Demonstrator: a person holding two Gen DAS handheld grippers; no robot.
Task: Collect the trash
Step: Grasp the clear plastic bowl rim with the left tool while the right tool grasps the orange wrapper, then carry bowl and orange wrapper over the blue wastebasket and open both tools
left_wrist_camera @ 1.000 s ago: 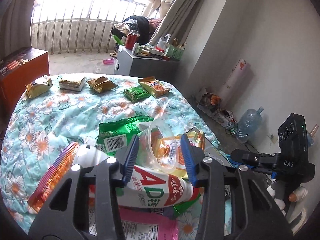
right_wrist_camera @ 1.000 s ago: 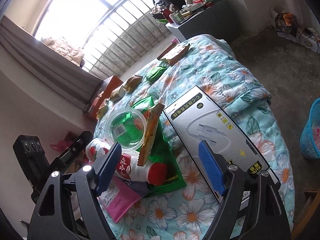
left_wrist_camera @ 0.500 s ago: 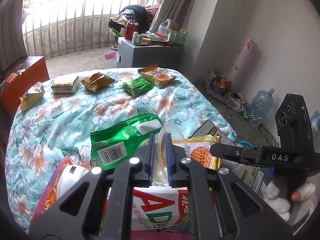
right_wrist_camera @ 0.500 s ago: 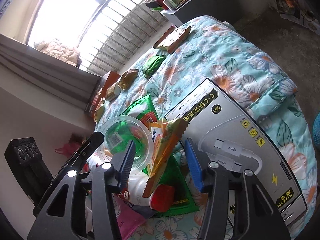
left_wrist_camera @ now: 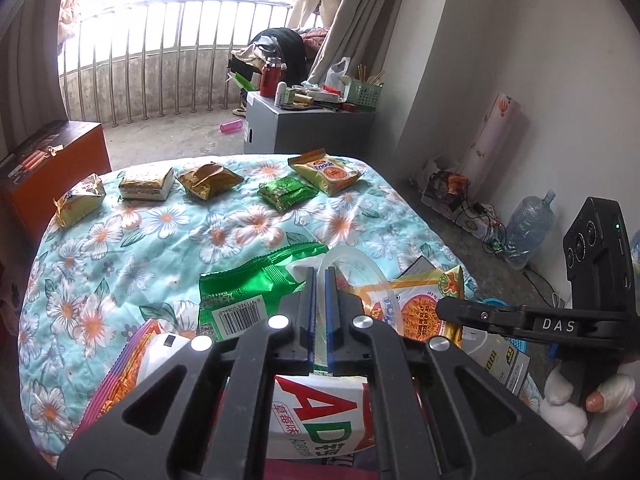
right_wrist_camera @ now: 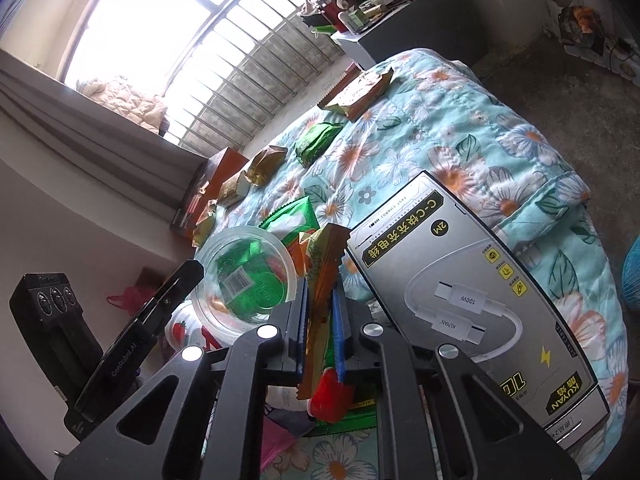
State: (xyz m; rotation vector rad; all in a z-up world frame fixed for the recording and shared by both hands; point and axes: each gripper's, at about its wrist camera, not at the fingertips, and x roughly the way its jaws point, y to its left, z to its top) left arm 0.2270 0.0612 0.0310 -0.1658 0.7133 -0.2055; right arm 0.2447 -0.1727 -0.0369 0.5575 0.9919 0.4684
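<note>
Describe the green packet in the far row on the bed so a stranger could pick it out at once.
Start at the floral quilt and look to its far edge, towards the barred window, where five packets lie in a row. The crumpled green packet is fourth from the left, beside the orange-and-yellow packet at the row's right end. It is the only green one in that row.

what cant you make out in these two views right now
- Left wrist view: lower part of the AD bottle is hidden by the left gripper, shut on the clear cup rim.
- Right wrist view: the orange wrapper print is unreadable, seen edge-on in the right gripper, whose jaws have just been closing on it.
- Right wrist view: the blue basket is cut off by the frame edge; its contents are unseen.
</note>
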